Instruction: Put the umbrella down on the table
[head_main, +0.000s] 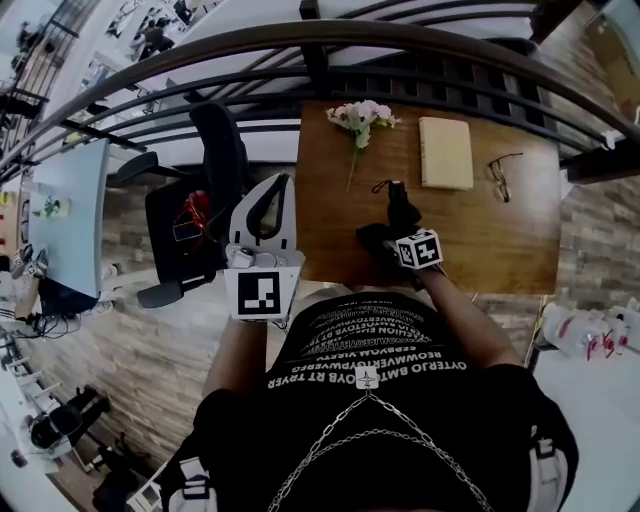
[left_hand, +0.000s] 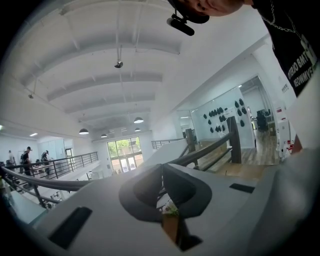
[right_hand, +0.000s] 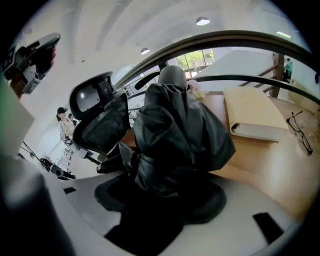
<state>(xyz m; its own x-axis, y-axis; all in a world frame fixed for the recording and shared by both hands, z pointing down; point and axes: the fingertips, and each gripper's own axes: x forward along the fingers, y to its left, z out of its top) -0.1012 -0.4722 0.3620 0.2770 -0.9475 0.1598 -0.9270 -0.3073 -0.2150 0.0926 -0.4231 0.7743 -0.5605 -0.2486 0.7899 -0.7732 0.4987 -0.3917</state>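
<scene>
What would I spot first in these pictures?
The black folded umbrella grabs the eye: the right gripper is clamped on it, over the near side of the brown wooden table. At the table's far edge lie pink flowers, with a cream book and glasses to their right.

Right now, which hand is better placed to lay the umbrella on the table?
The right. The right gripper holds the folded black umbrella over the wooden table. The left gripper is off the table's left edge, its fingers together with nothing between them.
</scene>
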